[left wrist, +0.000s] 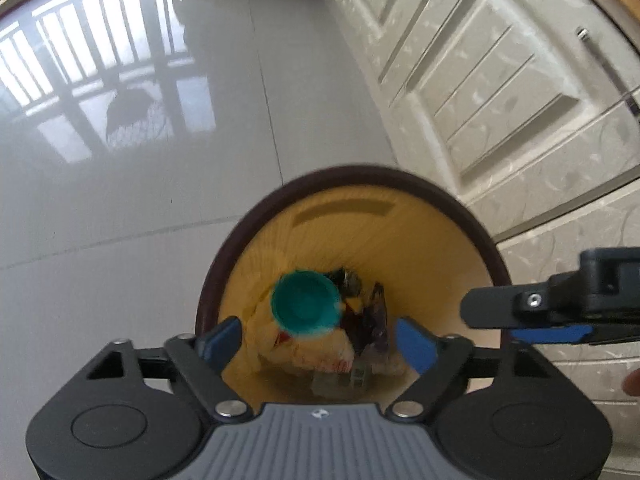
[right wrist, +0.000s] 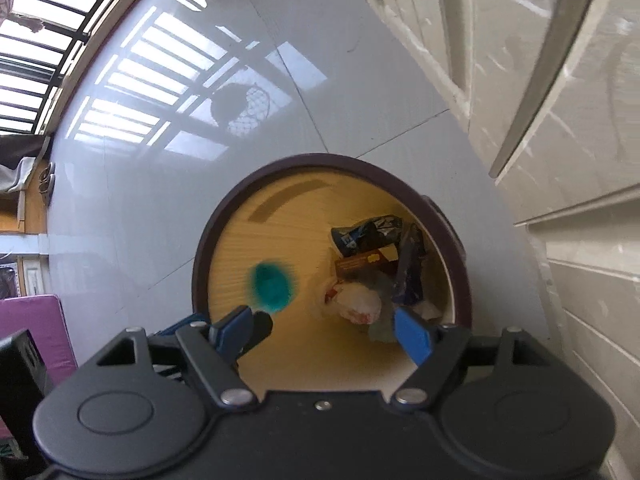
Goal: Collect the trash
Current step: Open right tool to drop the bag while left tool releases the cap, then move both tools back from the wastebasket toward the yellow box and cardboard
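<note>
A round bin with a dark brown rim (left wrist: 360,172) (right wrist: 320,159) and a yellow inside stands on the floor below both grippers. A teal bottle cap (left wrist: 306,304) (right wrist: 272,286), blurred, is inside the bin's mouth and touches neither gripper. My left gripper (left wrist: 318,340) is open above the bin, nothing between its blue pads. My right gripper (right wrist: 324,328) is open over the same bin, also holding nothing; its finger (left wrist: 520,308) shows from the right in the left wrist view. Crumpled white paper (right wrist: 356,304) and dark wrappers (right wrist: 372,232) lie at the bottom.
Cream cabinet doors (left wrist: 500,92) (right wrist: 560,120) stand close on the bin's right. Glossy grey floor tiles (left wrist: 140,200) spread to the left and beyond. A purple mat (right wrist: 36,328) lies at the left edge. A person's fingertip (left wrist: 633,380) shows at the far right.
</note>
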The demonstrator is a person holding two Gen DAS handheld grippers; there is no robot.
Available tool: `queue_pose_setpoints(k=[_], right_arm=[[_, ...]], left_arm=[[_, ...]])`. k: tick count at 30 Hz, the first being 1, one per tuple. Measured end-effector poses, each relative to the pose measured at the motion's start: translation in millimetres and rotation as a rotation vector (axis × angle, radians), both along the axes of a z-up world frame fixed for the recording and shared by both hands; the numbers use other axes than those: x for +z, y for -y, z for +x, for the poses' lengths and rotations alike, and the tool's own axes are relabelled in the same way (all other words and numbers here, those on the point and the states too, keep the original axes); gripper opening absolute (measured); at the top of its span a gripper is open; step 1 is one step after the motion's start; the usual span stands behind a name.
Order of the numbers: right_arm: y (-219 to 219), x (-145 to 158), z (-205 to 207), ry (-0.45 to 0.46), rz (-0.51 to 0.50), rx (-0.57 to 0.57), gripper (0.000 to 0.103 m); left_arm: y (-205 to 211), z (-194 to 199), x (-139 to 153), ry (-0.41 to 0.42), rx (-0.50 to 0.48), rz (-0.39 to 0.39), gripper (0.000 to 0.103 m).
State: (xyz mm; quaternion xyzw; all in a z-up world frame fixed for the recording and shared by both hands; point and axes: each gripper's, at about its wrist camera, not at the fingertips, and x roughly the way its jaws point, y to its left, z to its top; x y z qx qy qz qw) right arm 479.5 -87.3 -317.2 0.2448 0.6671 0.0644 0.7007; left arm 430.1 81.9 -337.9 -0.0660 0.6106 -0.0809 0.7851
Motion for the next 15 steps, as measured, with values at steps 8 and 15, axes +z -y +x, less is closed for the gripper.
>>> queue_pose_setpoints(k=[8,15], right_arm=[[-8.9,5.8,-4.1,0.009,-0.057,0.09,0.081],[-15.4,17.3,-6.6,0.04,-0.114,0.173,0.084]], left_arm=[[-8.6,-6.6,5.2,-0.069,0.01,0.011,0.094],[-17.0,-14.1,15.2,-0.098,0.028,0.017,0.099]])
